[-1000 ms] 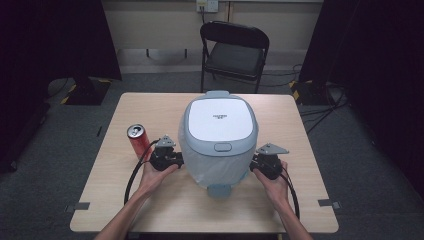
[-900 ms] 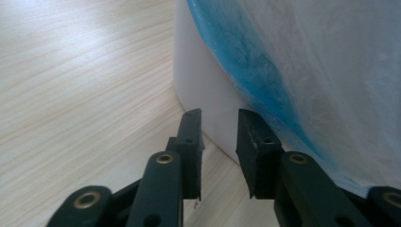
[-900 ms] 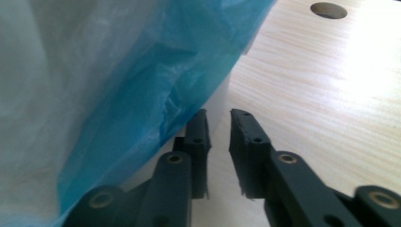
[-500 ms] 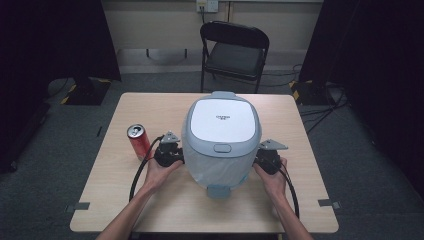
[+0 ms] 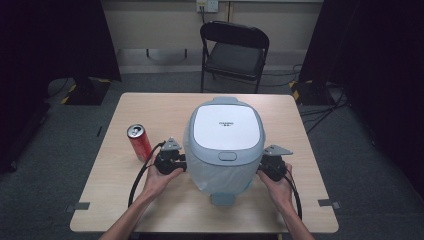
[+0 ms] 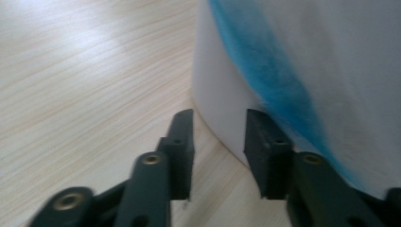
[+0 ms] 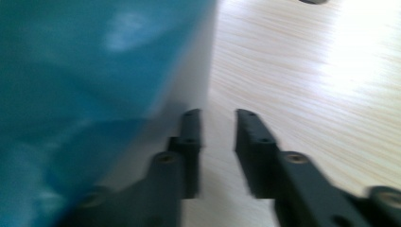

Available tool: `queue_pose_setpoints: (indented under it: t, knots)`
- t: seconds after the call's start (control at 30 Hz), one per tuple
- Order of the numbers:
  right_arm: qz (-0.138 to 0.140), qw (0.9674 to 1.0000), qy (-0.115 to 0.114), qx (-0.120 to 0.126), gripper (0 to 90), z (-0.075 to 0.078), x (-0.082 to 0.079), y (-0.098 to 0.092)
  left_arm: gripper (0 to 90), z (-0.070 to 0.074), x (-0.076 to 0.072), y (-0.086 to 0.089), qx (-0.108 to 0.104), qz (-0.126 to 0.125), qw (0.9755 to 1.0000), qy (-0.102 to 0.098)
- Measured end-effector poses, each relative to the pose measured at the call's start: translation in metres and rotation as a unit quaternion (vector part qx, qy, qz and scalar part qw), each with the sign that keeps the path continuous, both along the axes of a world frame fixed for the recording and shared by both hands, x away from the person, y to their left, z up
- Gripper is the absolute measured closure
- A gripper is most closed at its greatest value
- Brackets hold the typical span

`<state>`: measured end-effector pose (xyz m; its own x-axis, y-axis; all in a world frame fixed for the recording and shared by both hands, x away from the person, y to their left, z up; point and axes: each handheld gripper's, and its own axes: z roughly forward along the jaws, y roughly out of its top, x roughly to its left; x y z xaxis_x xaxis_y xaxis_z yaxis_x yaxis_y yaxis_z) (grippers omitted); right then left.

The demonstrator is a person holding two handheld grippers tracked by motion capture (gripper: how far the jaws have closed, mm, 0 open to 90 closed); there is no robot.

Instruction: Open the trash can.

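A large white and pale blue rice cooker [image 5: 226, 145] with its lid down stands in the middle of the wooden table [image 5: 150, 107]. My left gripper [image 5: 183, 163] is at its left flank, low by the base. In the left gripper view the cooker's wall [image 6: 222, 94] rises just past my left gripper [image 6: 220, 116], whose jaws have just been opening with nothing between them. My right gripper [image 5: 260, 171] is at the cooker's right flank. Its own view has the blue wall [image 7: 94, 66] beside my right gripper [image 7: 217, 113], its jaws also just opening over bare wood.
A red drink can [image 5: 139, 142] stands upright on the table, left of the left hand. A black folding chair [image 5: 234, 55] stands beyond the far edge. Cables trail from both grippers toward the near edge. Bare wood lies behind the cooker and at the right.
The cooker sits slightly lower in the picture and a touch further right than a second ago. Both hands have stayed at its sides.
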<state>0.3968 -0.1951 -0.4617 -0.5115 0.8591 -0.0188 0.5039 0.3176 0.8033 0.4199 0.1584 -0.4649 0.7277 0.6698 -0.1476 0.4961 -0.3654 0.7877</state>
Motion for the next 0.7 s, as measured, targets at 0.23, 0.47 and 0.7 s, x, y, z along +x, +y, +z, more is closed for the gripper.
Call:
queue_pose_setpoints:
  t: [0.23, 0.47, 0.7]
  knots:
    - [-0.014, 0.9994, 0.032, -0.006, 39.6, -0.009, -0.009, -0.017, 51.3, 0.000, -0.003, 0.008, -0.018, 0.003, 0.9998, 0.005]
    - [-0.021, 0.9975, 0.061, -0.030, 29.5, -0.029, -0.028, -0.035, 43.3, 0.016, -0.013, 0.028, -0.043, 0.005, 0.9991, 0.003]
    - [-0.026, 0.9985, 0.044, -0.022, 27.6, -0.036, -0.037, -0.037, 39.0, 0.045, -0.025, 0.044, -0.058, 0.006, 0.9977, -0.033]
